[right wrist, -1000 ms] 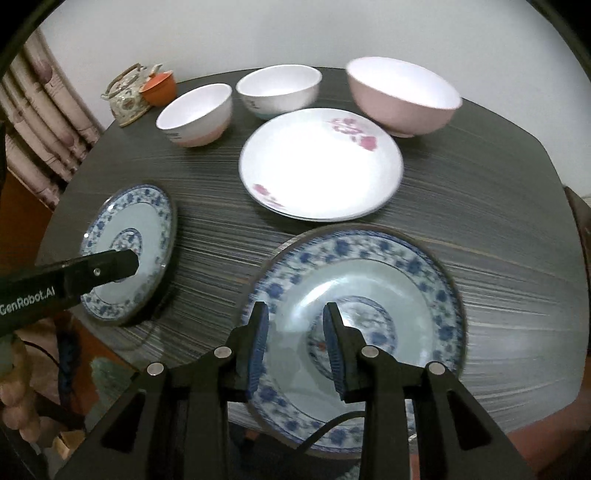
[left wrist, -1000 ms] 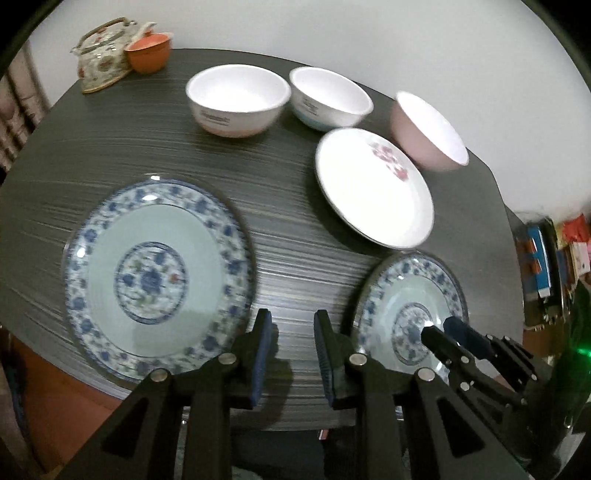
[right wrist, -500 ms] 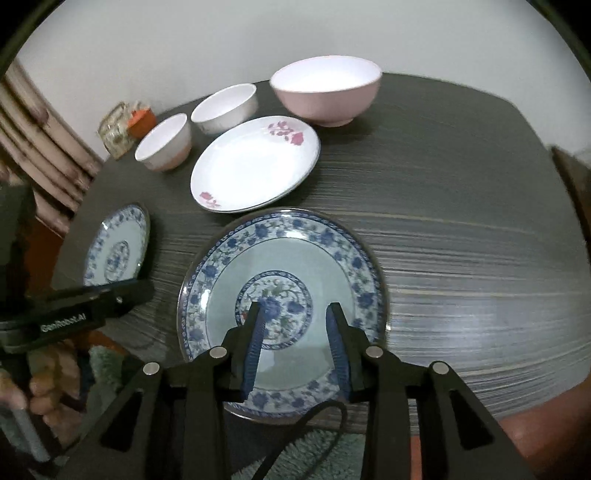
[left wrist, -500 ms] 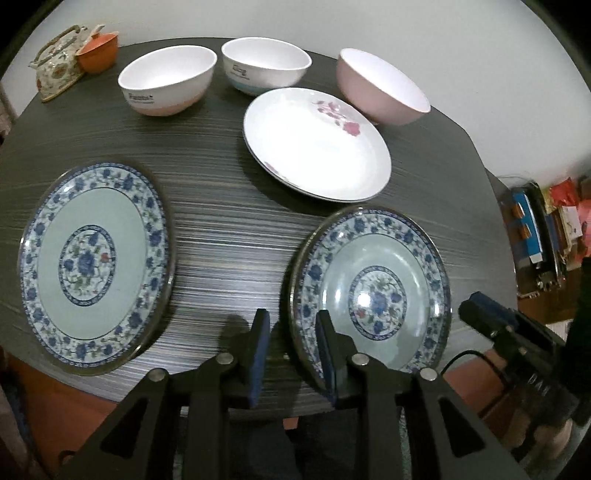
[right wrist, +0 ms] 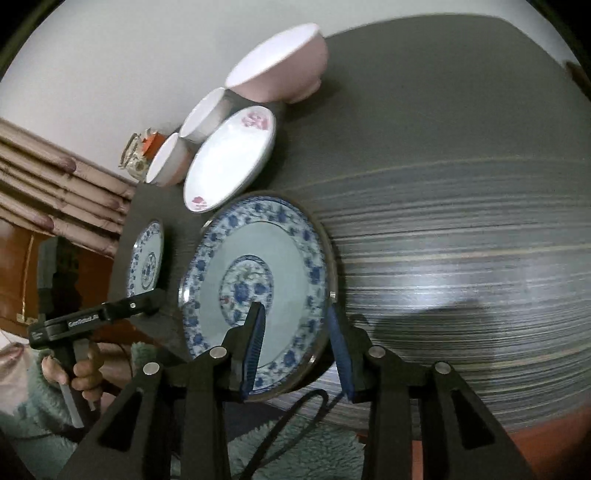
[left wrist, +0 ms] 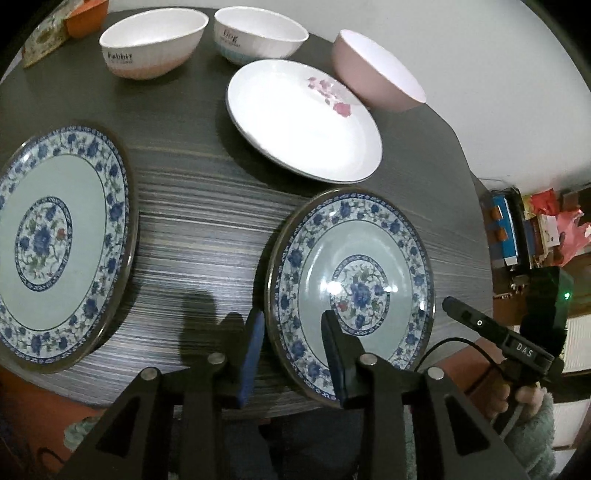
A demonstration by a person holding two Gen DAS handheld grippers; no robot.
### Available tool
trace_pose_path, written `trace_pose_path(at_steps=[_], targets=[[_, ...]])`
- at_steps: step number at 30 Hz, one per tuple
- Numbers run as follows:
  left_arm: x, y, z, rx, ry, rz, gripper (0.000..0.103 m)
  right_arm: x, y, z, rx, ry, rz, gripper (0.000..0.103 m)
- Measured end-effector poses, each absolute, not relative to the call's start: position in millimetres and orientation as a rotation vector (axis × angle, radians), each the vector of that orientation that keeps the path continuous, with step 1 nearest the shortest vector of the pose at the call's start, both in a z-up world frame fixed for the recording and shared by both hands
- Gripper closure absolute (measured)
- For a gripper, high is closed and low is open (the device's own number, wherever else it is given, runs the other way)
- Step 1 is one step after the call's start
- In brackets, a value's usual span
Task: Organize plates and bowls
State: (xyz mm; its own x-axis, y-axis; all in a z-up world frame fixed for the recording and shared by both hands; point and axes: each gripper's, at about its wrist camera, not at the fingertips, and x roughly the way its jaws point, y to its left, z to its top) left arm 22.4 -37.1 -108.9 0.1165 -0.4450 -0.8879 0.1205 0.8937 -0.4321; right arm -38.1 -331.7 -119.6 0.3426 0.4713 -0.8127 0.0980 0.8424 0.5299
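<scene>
Two blue-and-white floral plates lie on the dark table [left wrist: 203, 221]. My left gripper [left wrist: 293, 343] is open and straddles the left rim of the right-hand one [left wrist: 354, 280]; its pads stand apart from the rim. My right gripper [right wrist: 295, 336] is open astride the same plate's [right wrist: 255, 266] opposite rim, one finger over the plate and one outside it. The other floral plate [left wrist: 55, 240] lies to the left. Behind them are a white plate with pink flowers [left wrist: 295, 118], two white bowls [left wrist: 151, 40] [left wrist: 258, 33] and a pink bowl [left wrist: 373, 70].
A teapot [right wrist: 136, 158] and an orange cup [left wrist: 86, 18] stand at the far left corner. The table's near edge runs just under both grippers. A hand in a fuzzy sleeve [left wrist: 517, 398] holds the right gripper. Cluttered shelves [left wrist: 517, 229] stand past the table's right side.
My left gripper has moved right, from between the two floral plates onto the right plate's left rim. My right gripper slid from the plate's middle to its right rim and rolled. Both jaws widened slightly.
</scene>
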Motion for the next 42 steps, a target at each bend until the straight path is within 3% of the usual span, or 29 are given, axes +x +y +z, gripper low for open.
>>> trace_pose_path(at_steps=[12,38,42], targets=[[26.9,-36.1,-128.6,-0.307,1.446,-0.412,0.070,-30.9,-342.5,-149.9,0.635,1.242,0.293,0.079],[34.2,-44.1,-138.0,-0.285,1.459,-0.440,0.073,-18.0,-338.1,-159.5,0.648,1.245,0.312,0.083],[33.3,-43.8,-137.6,-0.246,1.452,-0.419,0.084,-20.2,-338.6,-159.9,0.640,1.245,0.288,0.090]])
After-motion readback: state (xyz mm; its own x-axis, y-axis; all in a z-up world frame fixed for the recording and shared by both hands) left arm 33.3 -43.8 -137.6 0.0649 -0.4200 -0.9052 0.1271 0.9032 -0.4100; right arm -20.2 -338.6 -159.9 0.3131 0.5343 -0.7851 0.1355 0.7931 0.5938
